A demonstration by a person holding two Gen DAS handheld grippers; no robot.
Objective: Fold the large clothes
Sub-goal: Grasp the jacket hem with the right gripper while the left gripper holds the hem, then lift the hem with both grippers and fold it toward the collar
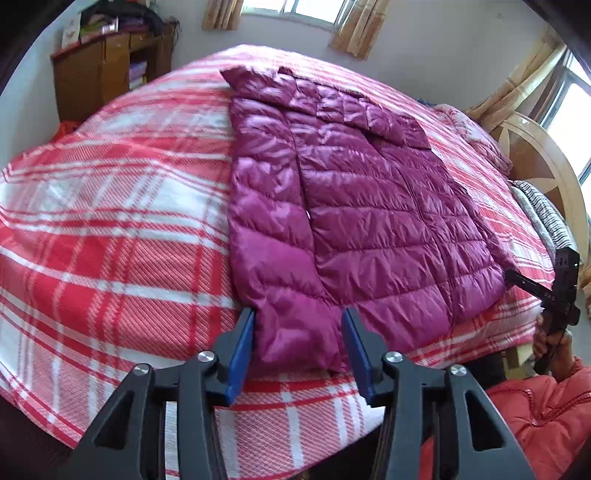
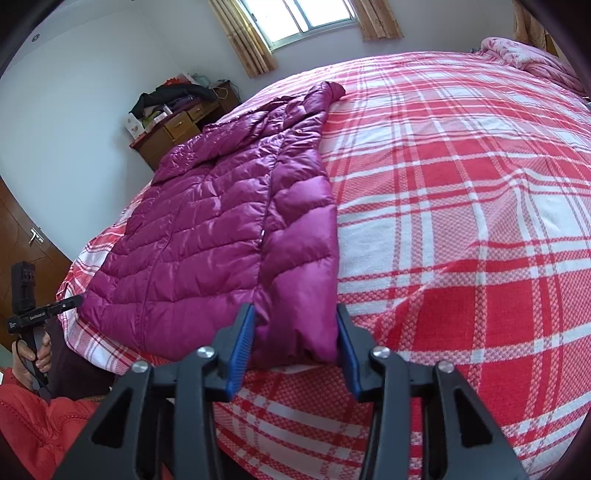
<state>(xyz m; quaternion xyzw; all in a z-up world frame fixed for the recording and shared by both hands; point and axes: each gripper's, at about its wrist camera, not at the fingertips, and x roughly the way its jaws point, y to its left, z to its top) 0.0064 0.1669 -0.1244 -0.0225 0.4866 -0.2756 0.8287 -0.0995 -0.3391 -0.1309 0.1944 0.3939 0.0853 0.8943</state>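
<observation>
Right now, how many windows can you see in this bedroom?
2. The far window is in the wall beyond the bed; the side window is on the right, behind the headboard. Others may be out of view.

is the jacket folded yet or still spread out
Spread out. The jacket lies flat and full length on the bed, sleeves alongside the body. Both grippers' jaws are open around a cuff.

Lettering on the far tool (image 2: 27, 316) too small to read.
</observation>
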